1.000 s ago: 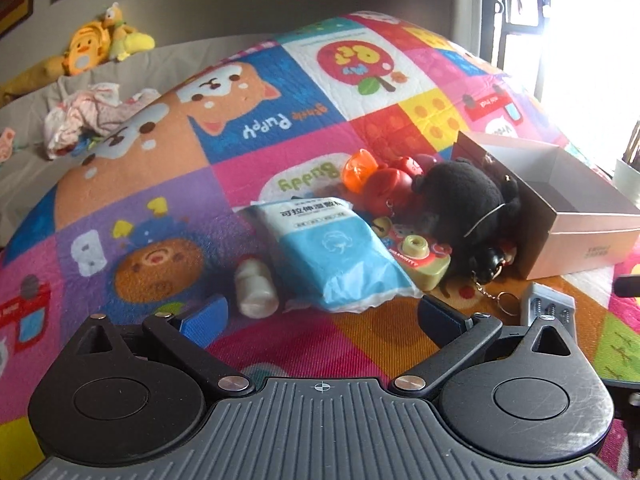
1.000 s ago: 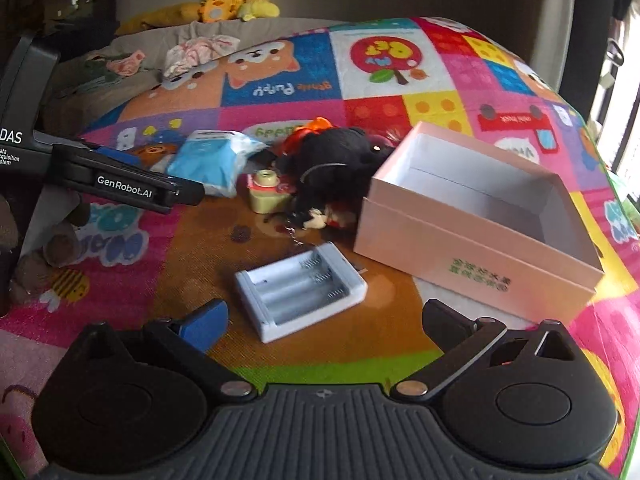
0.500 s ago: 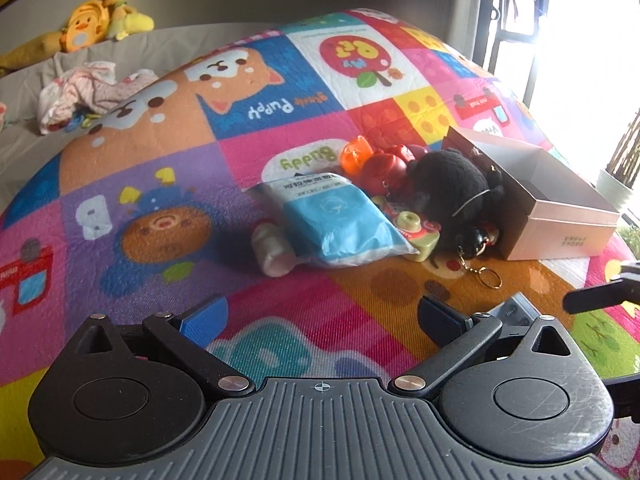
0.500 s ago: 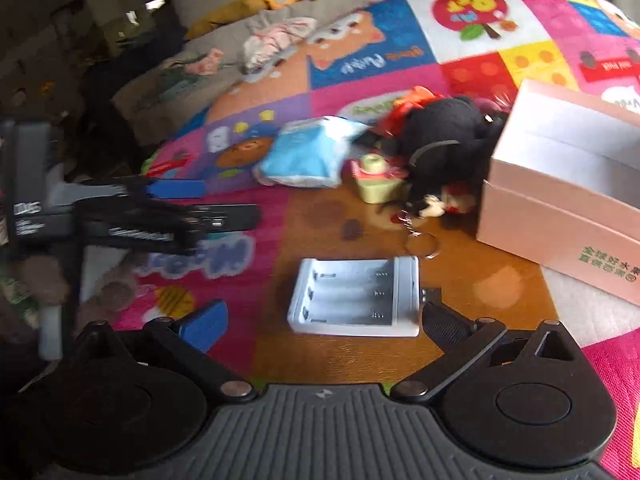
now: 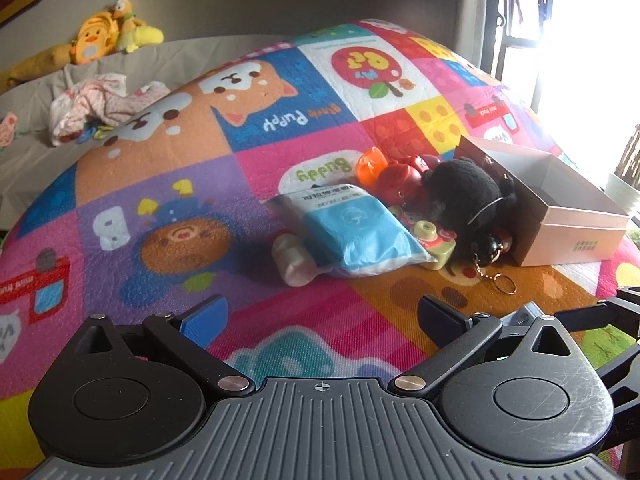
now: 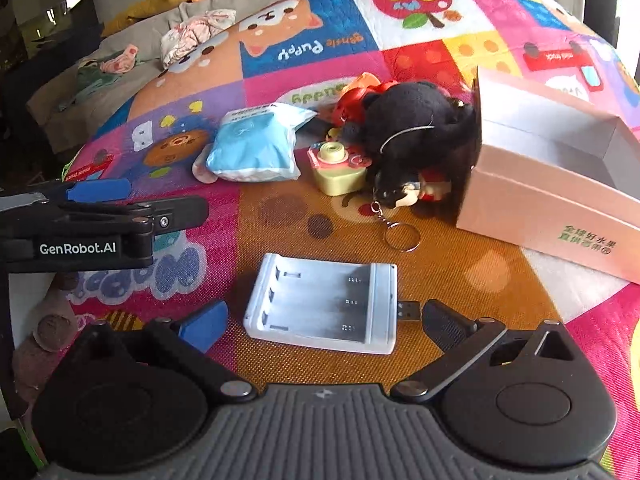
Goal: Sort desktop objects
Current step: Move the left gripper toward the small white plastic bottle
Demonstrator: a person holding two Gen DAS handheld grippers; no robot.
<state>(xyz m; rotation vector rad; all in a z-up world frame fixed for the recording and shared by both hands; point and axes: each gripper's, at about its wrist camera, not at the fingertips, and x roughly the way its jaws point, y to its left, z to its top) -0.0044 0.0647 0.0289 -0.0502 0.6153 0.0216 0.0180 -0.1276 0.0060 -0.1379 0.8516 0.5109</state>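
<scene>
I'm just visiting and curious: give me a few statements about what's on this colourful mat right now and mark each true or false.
1. The pink box is open and shows nothing inside. True.
2. The right gripper is shut on the charger. False: its jaws stand wide, the charger lying between them on the mat.
3. The black plush touches the box. True.
4. The blue pack lies in the box. False: it lies on the mat, beside the toy camera.
5. The left gripper holds a bottle. False: it is open, holding nothing.
</scene>
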